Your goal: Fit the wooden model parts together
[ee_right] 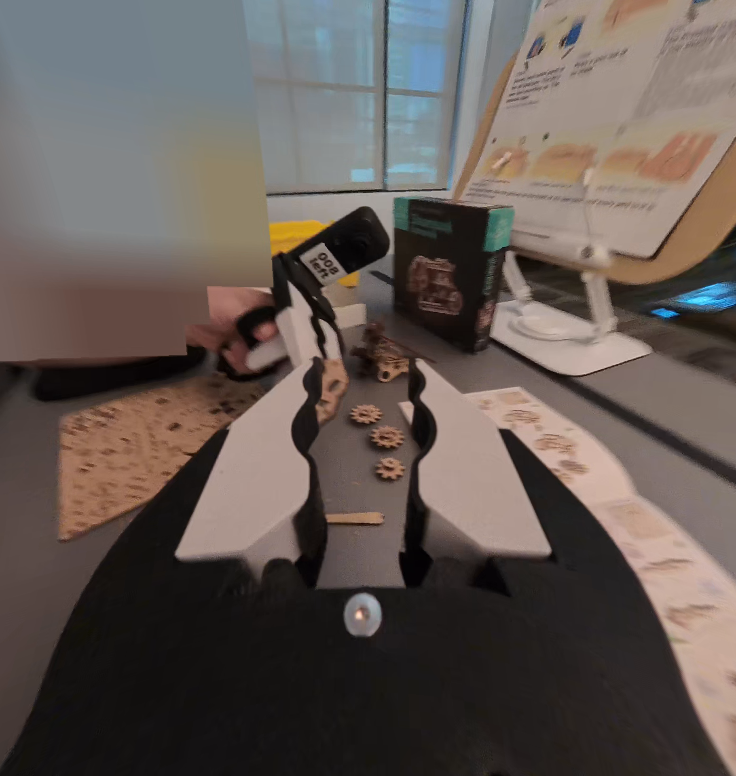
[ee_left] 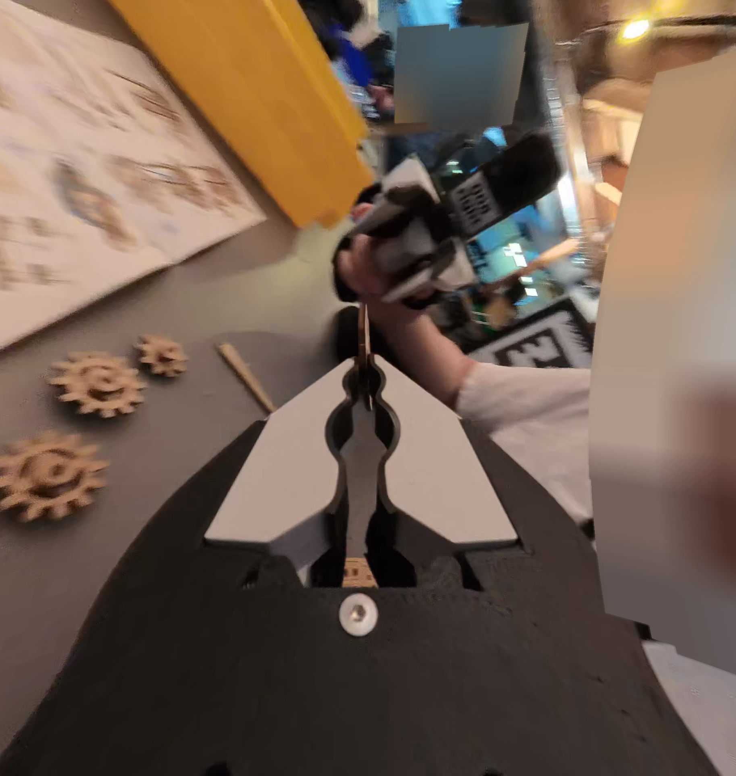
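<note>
My left gripper (ee_left: 364, 367) is shut on a thin flat wooden part (ee_left: 363, 331), seen edge-on and sticking out past the tips. In the right wrist view the same gripper (ee_right: 322, 350) holds that pierced flat part (ee_right: 332, 390) above the table. My right gripper (ee_right: 366, 369) is open and empty, a little above the table. Between its fingers I see three small wooden gears (ee_right: 386, 436) and a short wooden stick (ee_right: 353, 518) lying on the grey table. The gears (ee_left: 97, 388) and stick (ee_left: 246, 376) also show in the left wrist view. A part-built wooden model (ee_right: 379, 357) stands behind the gears.
A punched-out wooden sheet (ee_right: 139, 445) lies at the left. A paper instruction sheet (ee_right: 610, 504) lies at the right. A dark kit box (ee_right: 446, 273) and a stand with an instruction board (ee_right: 610, 126) are at the back. A yellow bin (ee_left: 248, 96) stands beyond the sheet. My hands' fingertips stand some 6 cm from each other.
</note>
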Demonstrator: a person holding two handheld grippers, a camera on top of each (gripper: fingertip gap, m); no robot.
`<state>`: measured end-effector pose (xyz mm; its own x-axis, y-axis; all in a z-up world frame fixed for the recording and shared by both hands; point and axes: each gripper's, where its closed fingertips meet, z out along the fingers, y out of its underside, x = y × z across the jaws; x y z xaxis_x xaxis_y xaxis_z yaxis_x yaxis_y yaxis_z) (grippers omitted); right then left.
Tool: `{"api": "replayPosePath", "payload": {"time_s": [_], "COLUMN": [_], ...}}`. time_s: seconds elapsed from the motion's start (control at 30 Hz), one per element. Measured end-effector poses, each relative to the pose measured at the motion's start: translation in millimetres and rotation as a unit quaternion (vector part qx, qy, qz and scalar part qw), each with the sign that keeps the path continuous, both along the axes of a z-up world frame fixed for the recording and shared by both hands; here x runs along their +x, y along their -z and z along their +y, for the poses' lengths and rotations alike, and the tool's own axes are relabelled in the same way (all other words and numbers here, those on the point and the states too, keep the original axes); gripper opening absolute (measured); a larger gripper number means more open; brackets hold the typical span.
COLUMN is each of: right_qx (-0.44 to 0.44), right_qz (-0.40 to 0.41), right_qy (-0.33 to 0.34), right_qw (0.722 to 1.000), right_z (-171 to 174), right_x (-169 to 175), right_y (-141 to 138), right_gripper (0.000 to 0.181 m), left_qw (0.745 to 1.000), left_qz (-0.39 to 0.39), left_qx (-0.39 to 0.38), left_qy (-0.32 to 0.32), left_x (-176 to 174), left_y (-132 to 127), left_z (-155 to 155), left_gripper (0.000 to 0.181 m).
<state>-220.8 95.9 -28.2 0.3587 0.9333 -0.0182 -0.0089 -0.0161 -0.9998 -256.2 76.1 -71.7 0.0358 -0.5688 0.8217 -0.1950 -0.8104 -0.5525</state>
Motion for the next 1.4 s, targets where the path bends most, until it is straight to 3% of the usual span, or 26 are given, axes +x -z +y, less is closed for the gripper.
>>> {"api": "replayPosePath", "payload": {"time_s": [0.07, 0.4, 0.57, 0.87, 1.13, 1.4], "right_qx": [-0.029, 0.065, 0.059, 0.045, 0.058, 0.046], "right_qz": [0.012, -0.211, -0.205, -0.205, -0.214, -0.228], "right_qy": [-0.008, 0.037, 0.040, 0.051, 0.067, 0.085], "right_qw": [0.999, 0.975, 0.976, 0.976, 0.973, 0.969], "right_z": [-0.6, -6.7, -6.1, -1.4, 2.1, 4.7], "right_x": [-2.4, -29.2, -29.1, -25.0, -23.8, -20.4], "right_y": [1.1, 54.1, 53.0, 54.3, 54.8, 55.9], "right_gripper": [0.040, 0.029, 0.029, 0.011, 0.017, 0.006], "left_qw": [0.999, 0.996, 0.996, 0.997, 0.996, 0.996], "left_qz": [0.027, -0.004, -0.007, -0.009, 0.007, 0.024], "left_qx": [0.020, -0.043, -0.032, -0.024, -0.012, 0.000], "left_qy": [-0.038, -0.072, -0.088, -0.077, -0.086, -0.083], "left_x": [-3.2, -3.2, -3.1, 1.4, -0.6, 3.8], "left_y": [6.8, 6.4, 3.9, 1.8, 6.6, 11.1], "left_z": [10.5, 16.8, 19.0, 13.2, 17.1, 13.5], "left_gripper": [0.000, 0.000, 0.000, 0.000, 0.000, 0.000]}}
